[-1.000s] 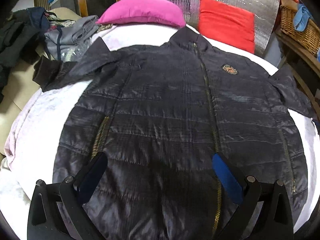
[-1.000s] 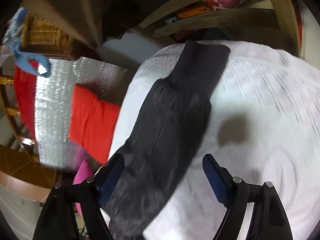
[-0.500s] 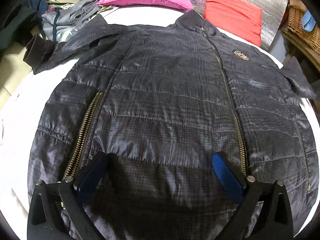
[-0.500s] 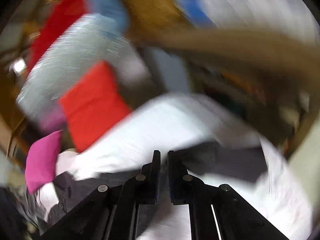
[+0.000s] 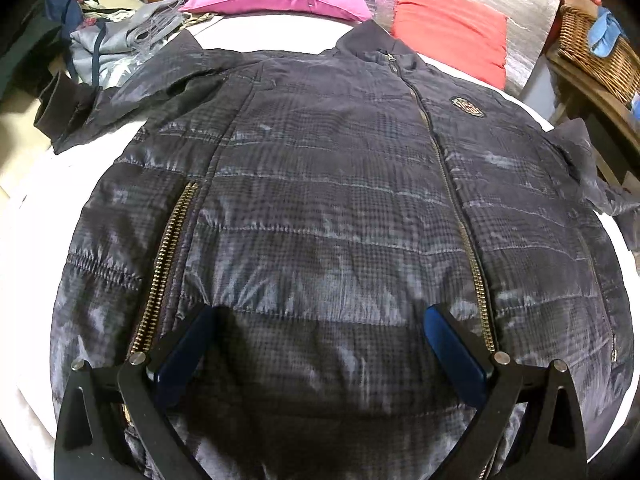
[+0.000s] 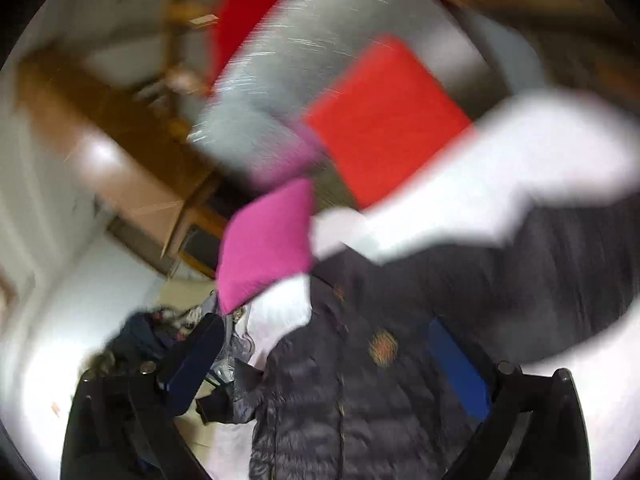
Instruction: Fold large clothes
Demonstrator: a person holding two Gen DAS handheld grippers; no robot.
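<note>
A dark quilted jacket (image 5: 340, 220) is laid front-up on the white bed (image 5: 36, 200). The left gripper (image 5: 320, 340) is spread wide over its hem, nothing pinched. The right gripper (image 6: 328, 356) is likewise held apart above the jacket's chest, empty.

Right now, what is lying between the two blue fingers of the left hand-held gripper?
In the left wrist view, the open left hand-held gripper has only the dark quilted jacket between its fingers, a plain stretch of lower front panel, with the zippers just outside.
</note>
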